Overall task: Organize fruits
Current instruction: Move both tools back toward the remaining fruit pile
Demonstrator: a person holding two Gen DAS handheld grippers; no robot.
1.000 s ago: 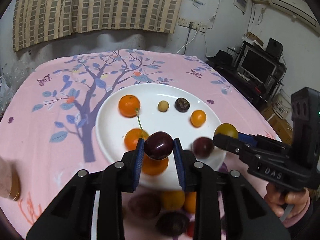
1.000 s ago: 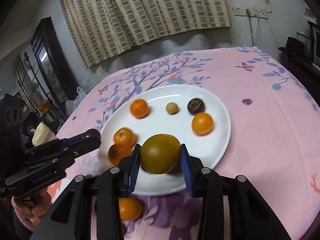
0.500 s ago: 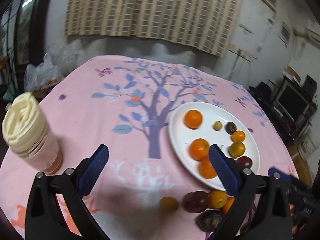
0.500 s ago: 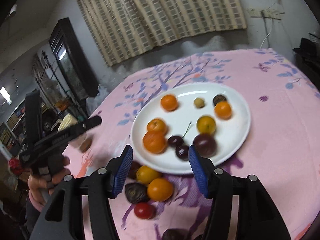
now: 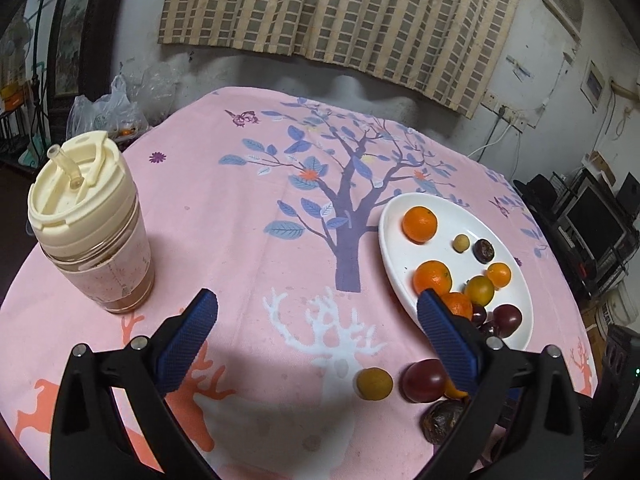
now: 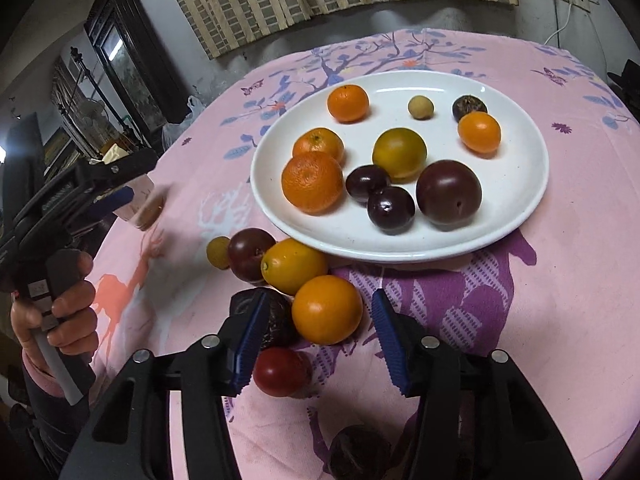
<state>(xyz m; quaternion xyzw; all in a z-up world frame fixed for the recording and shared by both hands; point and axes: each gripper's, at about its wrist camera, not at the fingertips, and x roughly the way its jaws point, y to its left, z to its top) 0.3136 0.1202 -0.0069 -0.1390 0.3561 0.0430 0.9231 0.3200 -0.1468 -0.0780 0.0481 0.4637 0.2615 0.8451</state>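
Note:
A white plate (image 6: 516,216) holds several oranges, dark plums and small fruits; it also shows in the left wrist view (image 5: 390,236). Loose fruits lie on the cloth in front of it: an orange (image 6: 326,309), a yellow-orange fruit (image 6: 293,266), a dark plum (image 6: 250,254), a wrinkled dark fruit (image 6: 278,320), a red fruit (image 6: 280,371). My right gripper (image 6: 316,340) is open with the orange between its fingers, apart from both. My left gripper (image 5: 316,340) is open and empty over bare cloth left of the plate; it also shows in the right wrist view (image 6: 116,196).
A cream-lidded tumbler (image 5: 90,220) stands on the table's left side. The round table has a pink cloth (image 5: 260,184) with a tree print. Another dark wrinkled fruit (image 6: 358,456) lies near the front edge. Plastic bags (image 5: 116,108) sit beyond the far left edge.
Both grippers let go of their fruits onto the plate, opened and pulled back. The left swung to the left of the plate. The right has come down around the loose orange.

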